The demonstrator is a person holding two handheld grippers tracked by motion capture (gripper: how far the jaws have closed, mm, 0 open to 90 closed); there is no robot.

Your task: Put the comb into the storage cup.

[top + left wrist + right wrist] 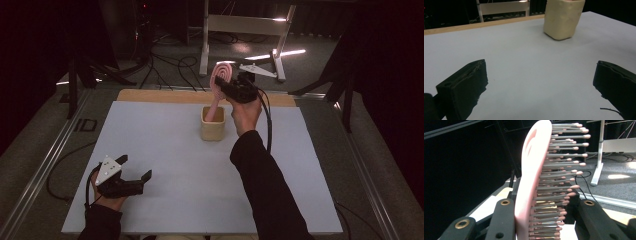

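A pink hairbrush (222, 75) stands nearly upright, its handle dipping into a cream cup (213, 128) at the far middle of the white table sheet (165, 150). My right gripper (223, 86) is shut on the brush head; in the right gripper view the brush (531, 170) sits between the jaws of that gripper (546, 203), back against one jaw and bristles toward the other. My left gripper (135, 167) rests low at the near left, open and holding nothing. Seen from the left gripper (541, 75), the cup (562, 18) stands far ahead.
A wooden strip (165, 96) runs along the table's far edge. Beyond it are a white metal frame (240, 25) and cables (170, 65) on the floor. A metal rail (40, 165) borders the left side.
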